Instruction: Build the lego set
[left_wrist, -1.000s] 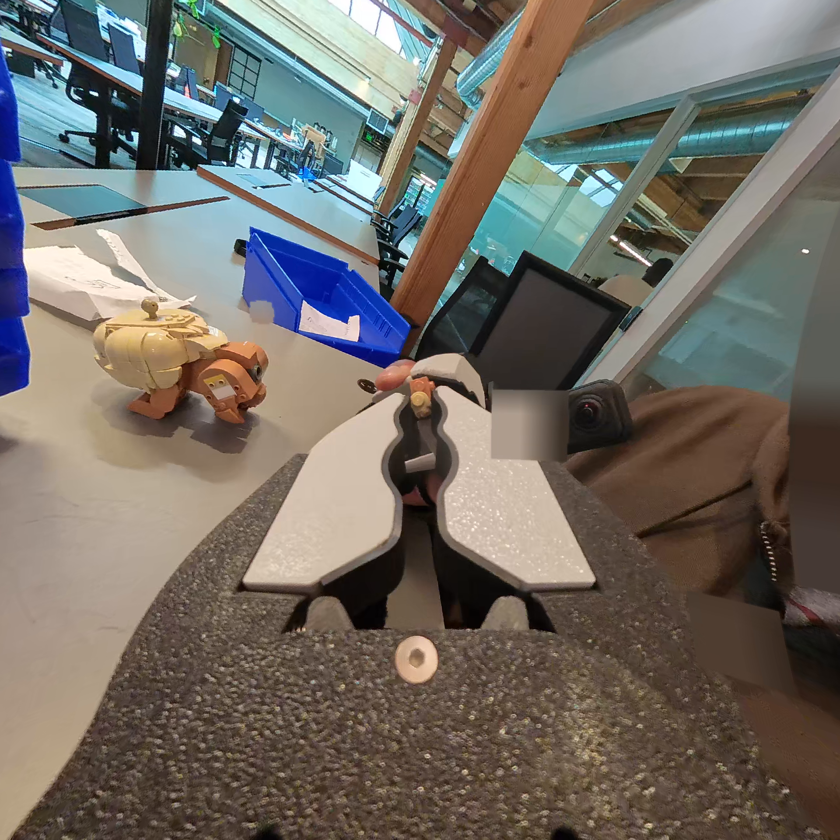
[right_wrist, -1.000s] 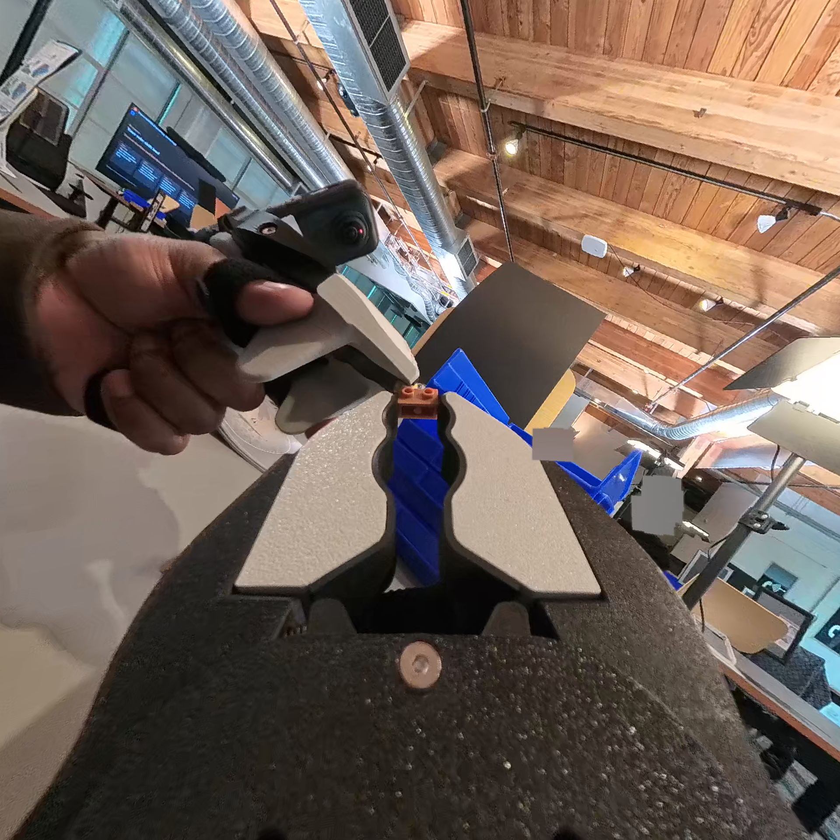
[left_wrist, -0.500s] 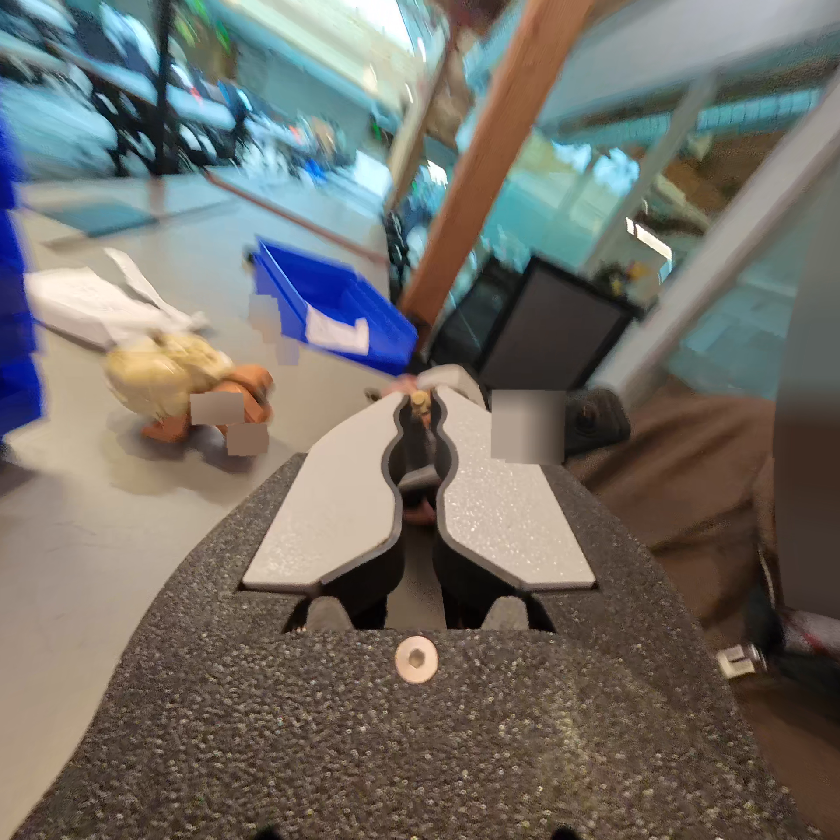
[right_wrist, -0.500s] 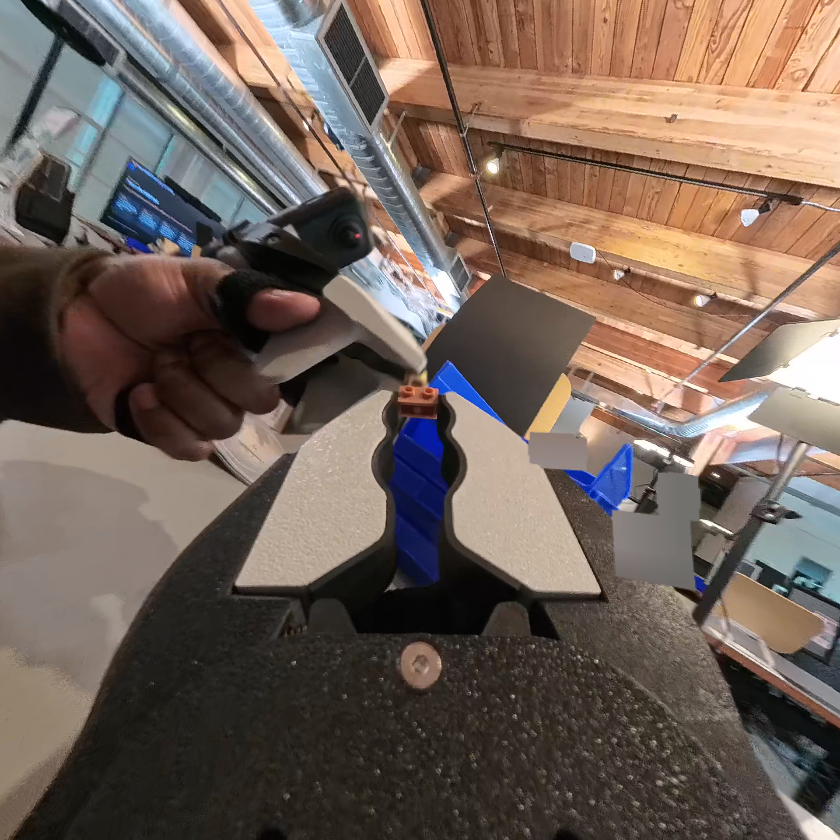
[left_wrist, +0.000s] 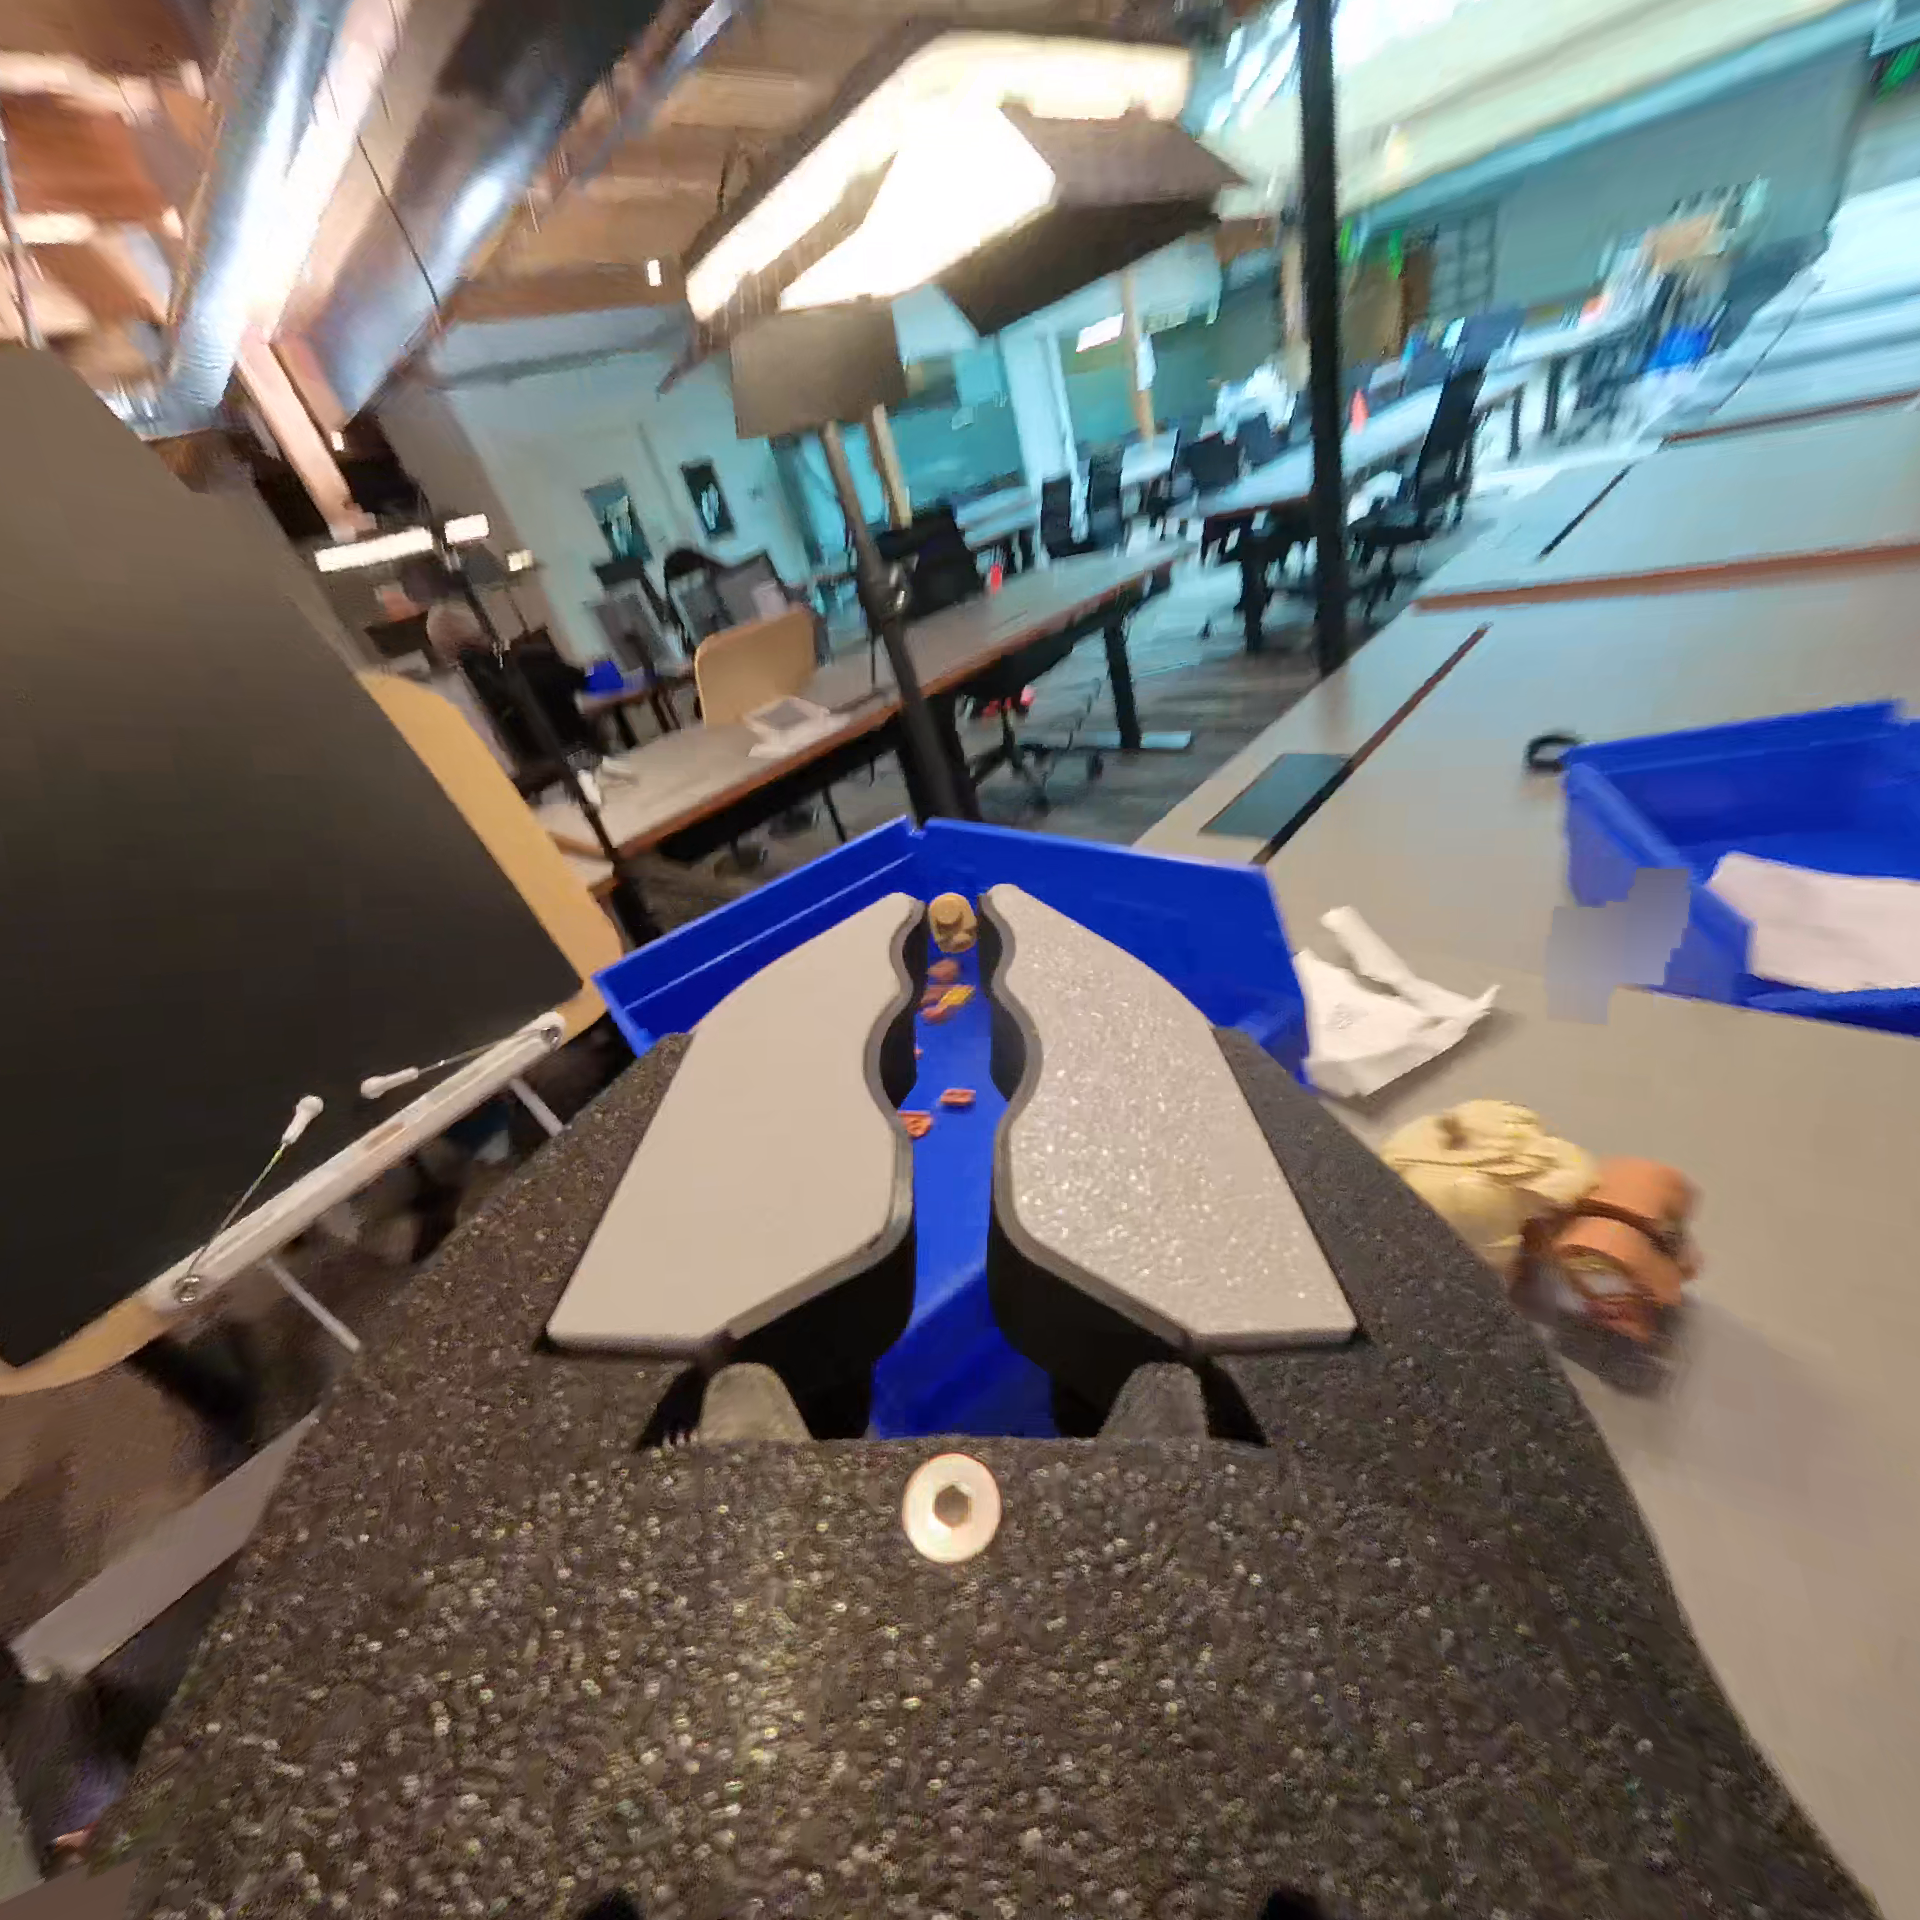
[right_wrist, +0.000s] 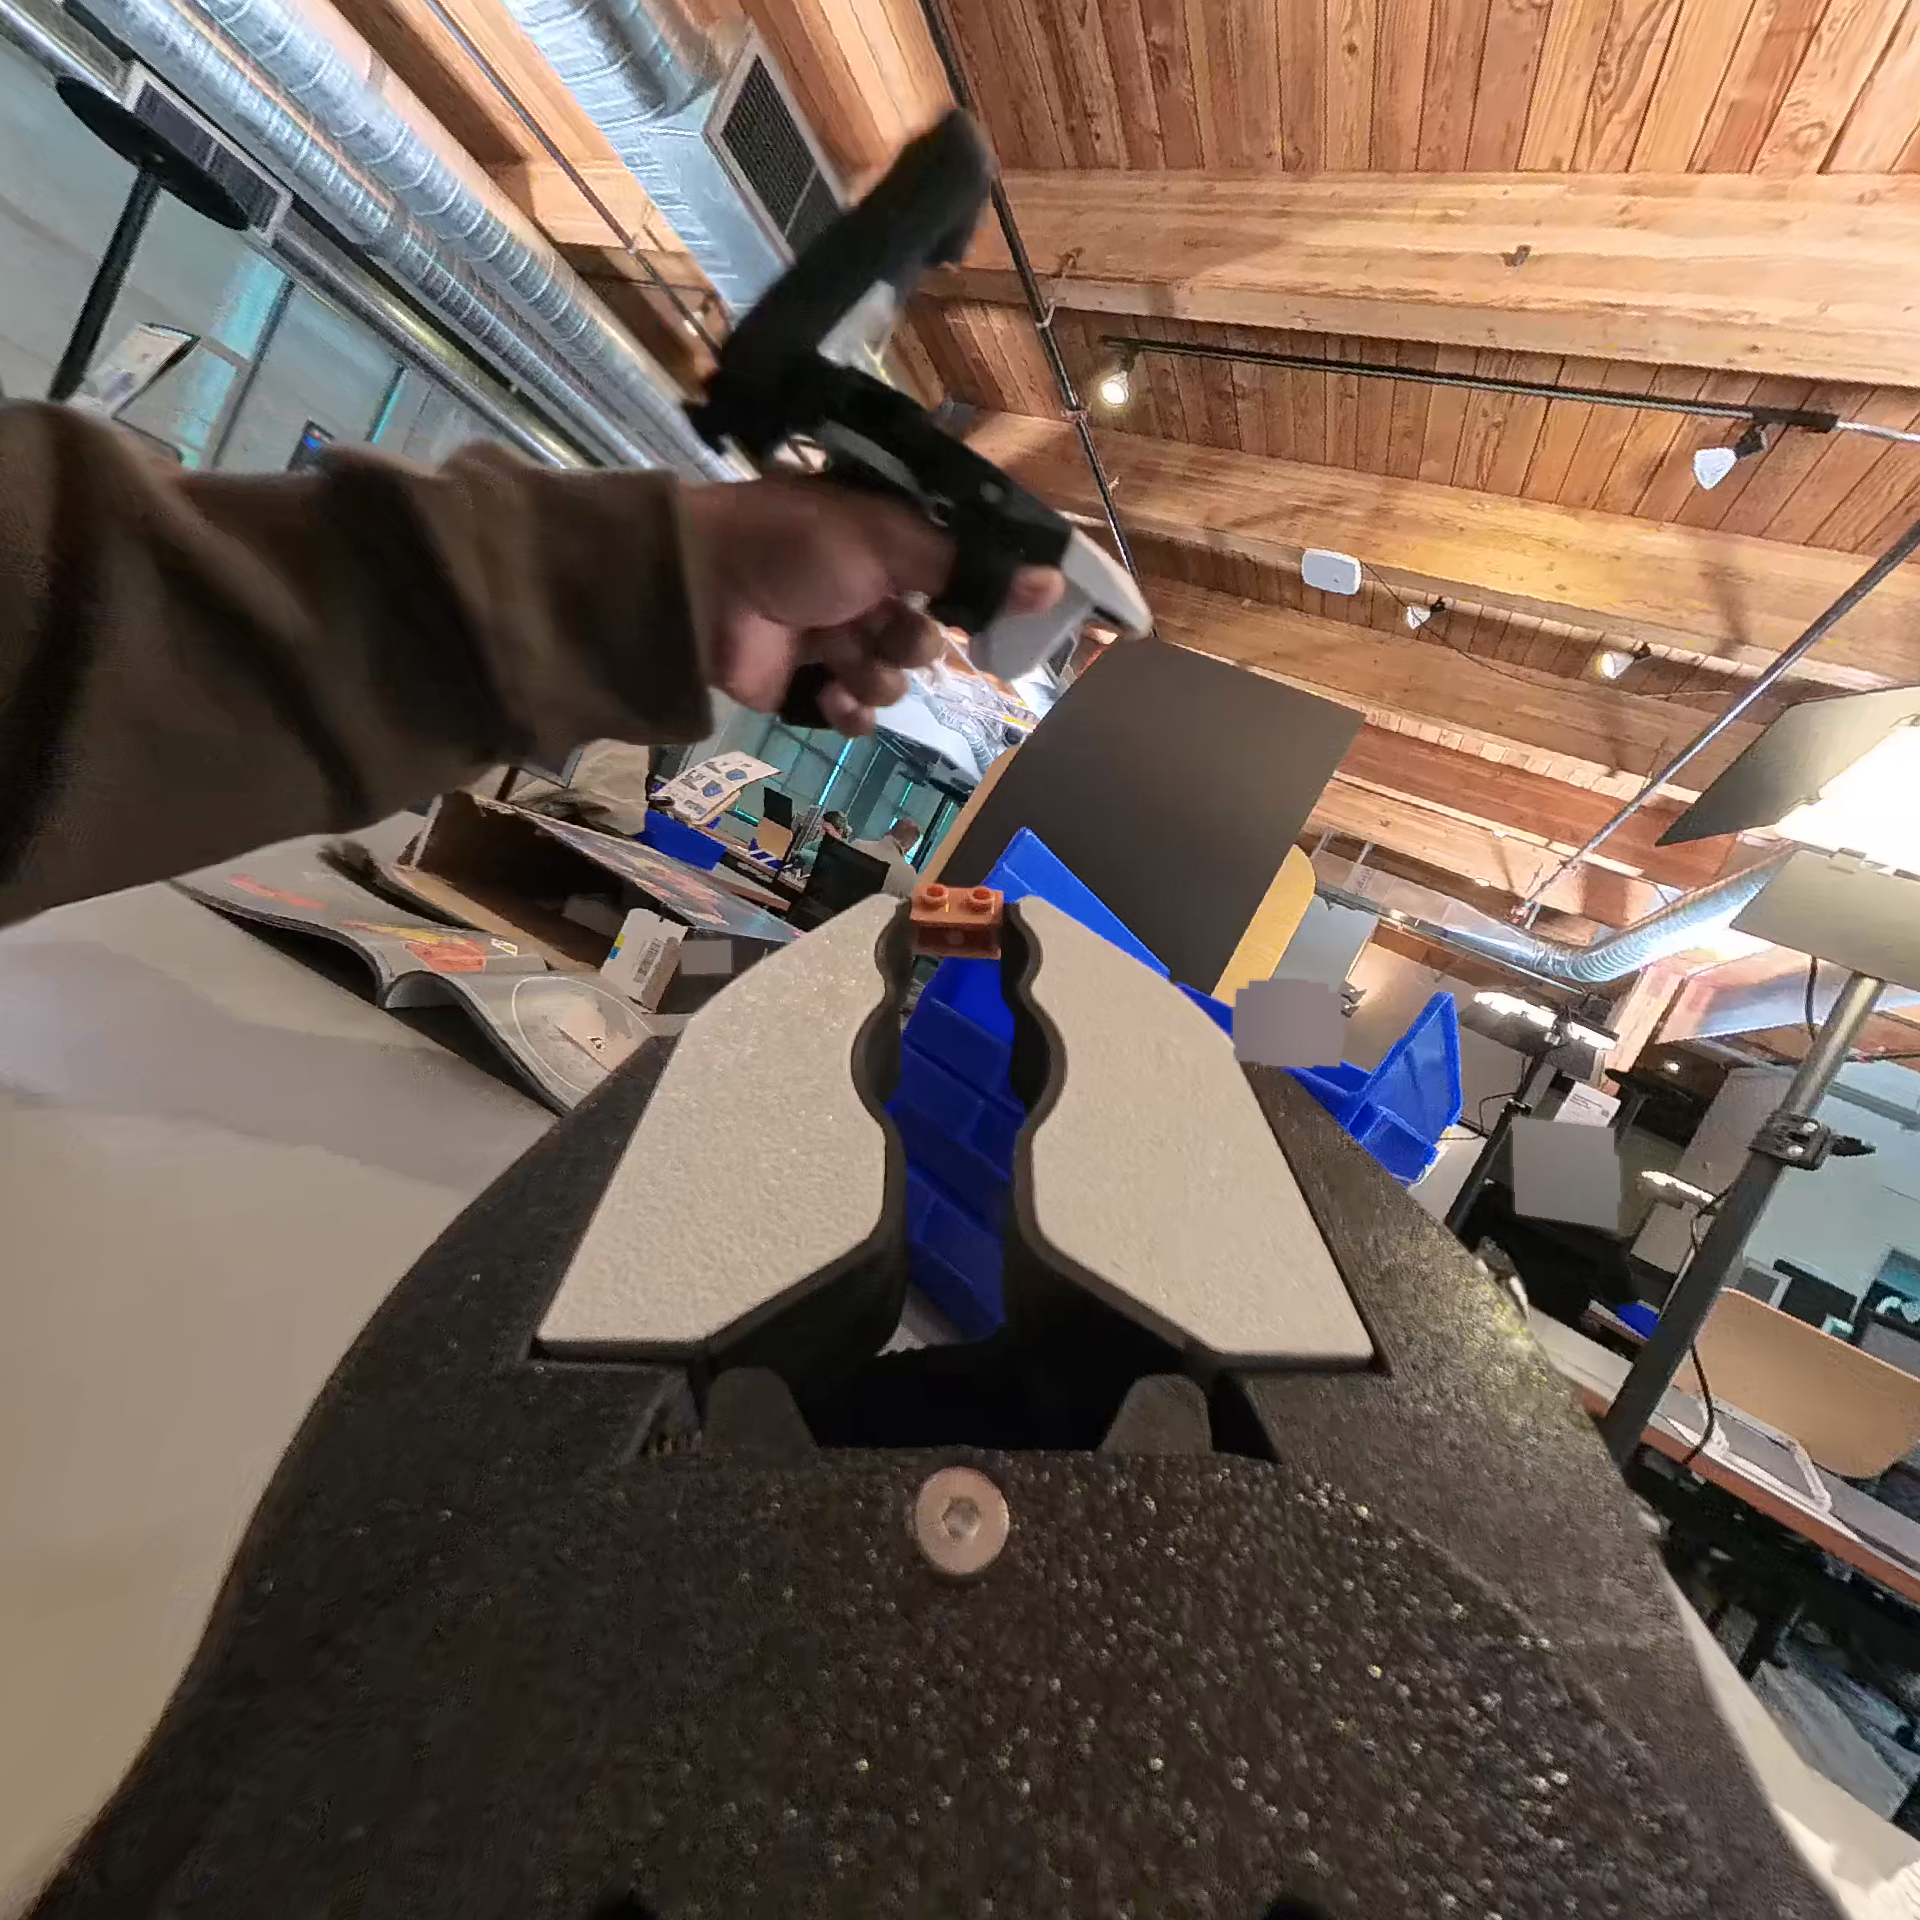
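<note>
While the left gripper (left_wrist: 951, 920) pinches a tan knob piece (left_wrist: 950, 923) above the blue bin (left_wrist: 1132, 902), the right gripper (right_wrist: 956, 923), angled upward, clamps an orange-brown two-stud brick (right_wrist: 956, 921) at its tips.

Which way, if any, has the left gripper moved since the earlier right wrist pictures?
Yes. The left gripper has pulled up and away from the orange brick, judged against the black panel.

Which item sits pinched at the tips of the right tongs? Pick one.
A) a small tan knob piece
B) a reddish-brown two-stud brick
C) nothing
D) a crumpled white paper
B: the right tongs grip a reddish-brown two-stud brick between their tips, studs facing up.
</note>
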